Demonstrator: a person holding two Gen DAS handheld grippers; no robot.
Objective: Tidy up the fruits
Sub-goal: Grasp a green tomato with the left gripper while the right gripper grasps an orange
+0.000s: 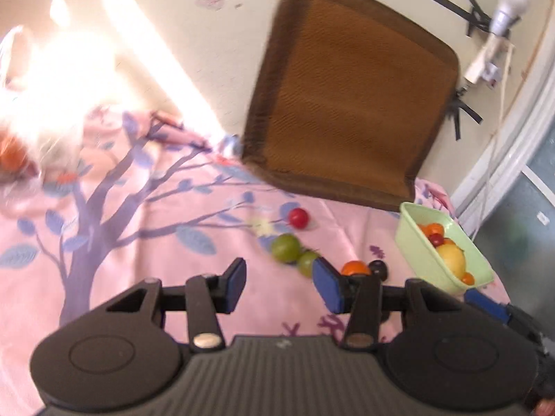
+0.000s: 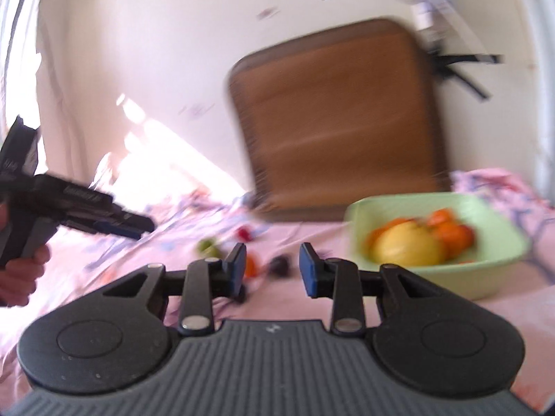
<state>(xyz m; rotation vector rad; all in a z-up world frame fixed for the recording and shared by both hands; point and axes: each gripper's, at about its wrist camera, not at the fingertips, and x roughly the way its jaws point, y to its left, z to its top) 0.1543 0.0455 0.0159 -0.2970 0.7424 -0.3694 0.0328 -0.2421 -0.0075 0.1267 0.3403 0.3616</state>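
A pale green tub (image 1: 409,232) on the pink bedsheet holds a yellow lemon (image 1: 451,260) and small orange and red fruits. Loose on the sheet lie a red fruit (image 1: 298,217), two green fruits (image 1: 285,248), an orange fruit (image 1: 354,267) and a dark fruit (image 1: 379,267). My left gripper (image 1: 279,286) is open and empty, just short of the green fruits. My right gripper (image 2: 272,272) is open and empty; the dark fruit (image 2: 281,264) and orange fruit (image 2: 250,266) lie beyond its fingers, the tub (image 2: 499,260) to its right. The right wrist view is blurred.
A brown cushion (image 1: 350,104) leans on the wall behind the fruits. A clear bag with orange fruit (image 1: 14,156) lies at far left in sun glare. A bulb and cable (image 1: 503,17) hang on the wall. The left gripper body (image 2: 86,215) shows at left.
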